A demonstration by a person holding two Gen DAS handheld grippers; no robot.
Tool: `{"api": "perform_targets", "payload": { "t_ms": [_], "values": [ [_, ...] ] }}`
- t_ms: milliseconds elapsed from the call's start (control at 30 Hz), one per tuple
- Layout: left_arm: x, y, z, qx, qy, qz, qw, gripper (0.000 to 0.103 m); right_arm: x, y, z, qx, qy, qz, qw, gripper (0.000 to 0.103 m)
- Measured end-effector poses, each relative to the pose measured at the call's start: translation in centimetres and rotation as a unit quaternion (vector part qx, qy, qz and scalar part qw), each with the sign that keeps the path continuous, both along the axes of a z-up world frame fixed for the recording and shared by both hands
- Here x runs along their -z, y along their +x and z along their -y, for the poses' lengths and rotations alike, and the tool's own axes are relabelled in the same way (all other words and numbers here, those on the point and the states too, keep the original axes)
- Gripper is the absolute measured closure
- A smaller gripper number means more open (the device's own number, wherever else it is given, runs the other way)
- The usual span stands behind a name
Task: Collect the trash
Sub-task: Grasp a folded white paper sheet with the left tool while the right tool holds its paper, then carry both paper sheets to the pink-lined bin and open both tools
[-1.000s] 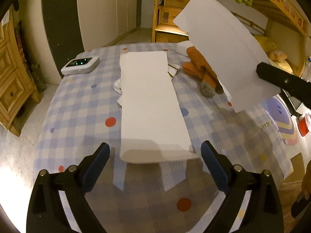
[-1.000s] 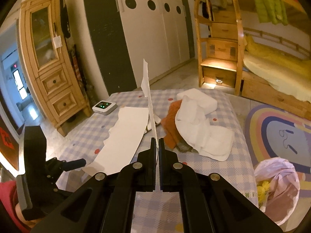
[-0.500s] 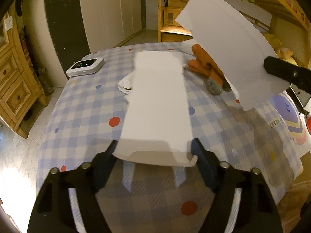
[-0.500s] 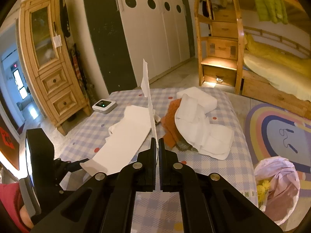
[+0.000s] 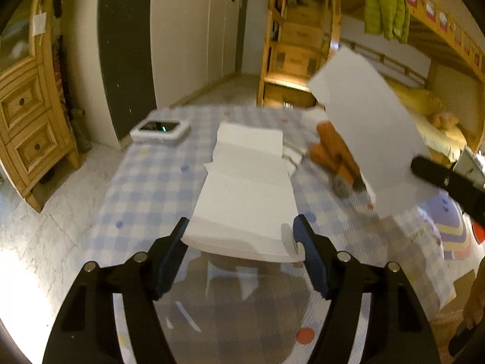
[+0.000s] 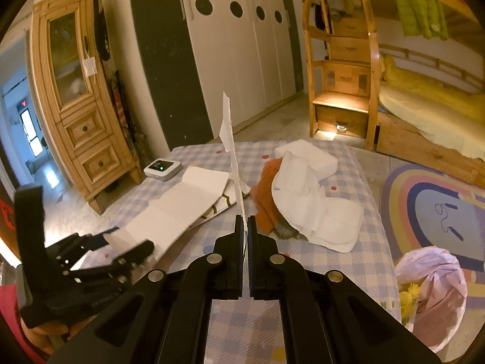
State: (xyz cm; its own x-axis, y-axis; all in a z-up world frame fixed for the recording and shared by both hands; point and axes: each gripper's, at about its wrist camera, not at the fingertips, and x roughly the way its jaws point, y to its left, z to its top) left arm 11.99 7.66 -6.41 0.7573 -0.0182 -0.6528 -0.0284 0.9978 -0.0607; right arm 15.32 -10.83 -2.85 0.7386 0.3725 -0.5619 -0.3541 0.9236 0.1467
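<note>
A long white sheet [image 5: 245, 182] lies lengthwise on the blue-checked table [image 5: 145, 182]. Its near end is raised off the cloth and casts a shadow beneath. My left gripper [image 5: 241, 227] is shut on that near end, one pad against each side edge, and the right edge curls up. From the right wrist view the left gripper [image 6: 130, 238] holds the sheet [image 6: 182, 203] at the table's left side. My right gripper [image 6: 245, 221] is shut on a second white sheet [image 6: 233, 151], which stands upright and edge-on. In the left wrist view this sheet [image 5: 363, 115] hangs at the right above the right gripper [image 5: 418, 165].
An orange cloth [image 6: 266, 188] and crumpled white paper [image 6: 306, 200] lie on the table's far right. A white device [image 5: 160, 129] sits at the far left corner. A pink plastic bag [image 6: 433, 288] stands on the floor at right. A wooden cabinet [image 6: 75, 106] stands left.
The left jaws narrowed onto the long sheet's near end and lifted it off the table, drawing it nearer. The right gripper and its upright sheet kept still.
</note>
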Motion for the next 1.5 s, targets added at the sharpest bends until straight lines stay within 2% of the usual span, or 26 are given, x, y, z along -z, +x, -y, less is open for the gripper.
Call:
{"api": "perform_targets", "payload": {
  "t_ms": [200, 333, 500, 700, 900, 1000, 1133, 1333, 1500],
  "values": [
    [-2.1, -0.5, -0.2, 0.004, -0.004, 0.058, 0.9983, 0.035, -0.7, -0.3, 0.6, 0.005, 0.011, 0.019, 1.000, 0.101],
    [-3.6, -0.8, 0.3, 0.019, -0.019, 0.091, 0.9955, 0.035, -1.9, -0.8, 2.0, 0.030, 0.014, 0.049, 0.998, 0.101],
    [-4.6, -0.3, 3.3, 0.056, -0.032, 0.108, 0.9920, 0.035, -3.0, -1.5, 5.1, 0.086, 0.018, 0.066, 0.994, 0.101],
    [-4.9, 0.1, 8.8, 0.120, -0.036, 0.117, 0.9852, 0.035, -3.8, -3.2, 9.8, 0.160, 0.008, 0.066, 0.985, 0.101],
    [-4.0, 0.0, 15.0, 0.191, -0.037, 0.108, 0.9750, 0.035, -2.8, -5.6, 15.4, 0.233, 0.000, 0.048, 0.971, 0.101],
    [-3.2, 0.1, 18.2, 0.226, -0.034, 0.099, 0.9684, 0.035, -1.7, -6.6, 18.6, 0.262, 0.024, 0.025, 0.964, 0.101],
    [-1.8, 0.5, 22.4, 0.268, -0.035, 0.082, 0.9594, 0.035, -0.3, -7.4, 22.3, 0.312, 0.012, 0.003, 0.950, 0.101],
    [0.3, 1.7, 27.7, 0.304, -0.030, 0.057, 0.9504, 0.035, 2.7, -7.8, 26.6, 0.361, 0.010, -0.037, 0.932, 0.101],
    [1.6, 3.3, 30.3, 0.317, -0.027, 0.043, 0.9471, 0.035, 4.6, -6.8, 28.9, 0.383, 0.012, -0.059, 0.922, 0.101]
  ]
}}
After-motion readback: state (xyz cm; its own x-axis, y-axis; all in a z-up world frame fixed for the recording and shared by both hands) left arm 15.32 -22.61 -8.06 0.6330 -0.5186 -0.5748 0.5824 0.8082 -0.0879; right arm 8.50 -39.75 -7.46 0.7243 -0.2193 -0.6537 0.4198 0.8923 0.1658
